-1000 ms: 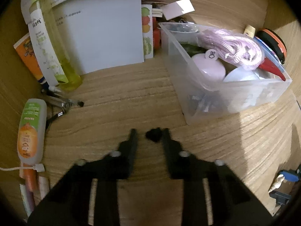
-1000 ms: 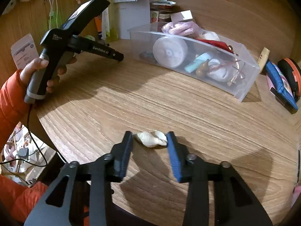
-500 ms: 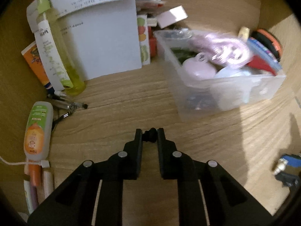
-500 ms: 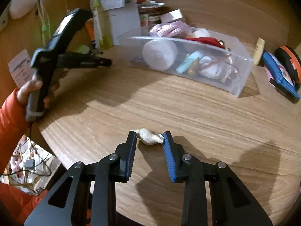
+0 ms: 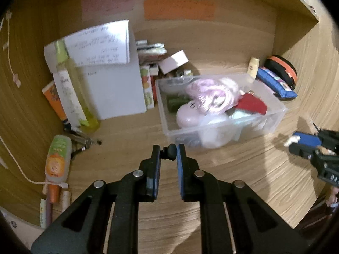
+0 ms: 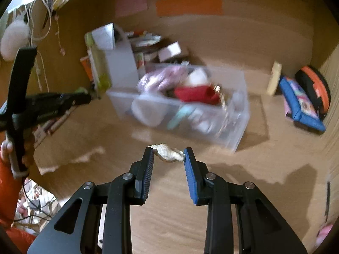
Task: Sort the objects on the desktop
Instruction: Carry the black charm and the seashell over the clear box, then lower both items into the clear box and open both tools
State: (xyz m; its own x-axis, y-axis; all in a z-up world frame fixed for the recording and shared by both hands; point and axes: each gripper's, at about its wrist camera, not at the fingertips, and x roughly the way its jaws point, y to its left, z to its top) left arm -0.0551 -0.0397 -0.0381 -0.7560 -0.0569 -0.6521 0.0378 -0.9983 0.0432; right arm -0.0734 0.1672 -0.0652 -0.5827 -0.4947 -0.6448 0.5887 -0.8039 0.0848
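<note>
Left gripper: the left gripper (image 5: 167, 151) was clenched on a small black knob-like object (image 5: 170, 152), pinched at the fingertips.
Right gripper: the right gripper (image 6: 168, 152) was clamped on a pale spiral seashell (image 6: 167, 152), held crosswise between the blue pads (image 6: 190, 169).
What changed: a second before, both items had lain on the desk (image 5: 131, 148) between wider-set jaws; since then the jaws had been drawn in on them and both had been lifted clear of the wood.
Bin: a clear plastic bin (image 5: 220, 127) was seen ahead of both grippers near the back of the desk, already crowded with a pink cord bundle (image 5: 211, 93), a red item (image 5: 252, 103) and a pale rounded case (image 5: 188, 116).
Surroundings: a yellow-green bottle (image 5: 72, 91) and white paper sheet (image 5: 114, 89) stood toward the back left corner; a blue pouch (image 6: 300, 105) and an orange-rimmed case (image 6: 315, 89) lay toward the back right.
Meaning for the task: both pickups were judged complete; carrying the two pieces over the bin's rim and letting go appeared to be left.
Risk: the shell's rounded, tapering form was judged liable to slip or twist between the pads.
</note>
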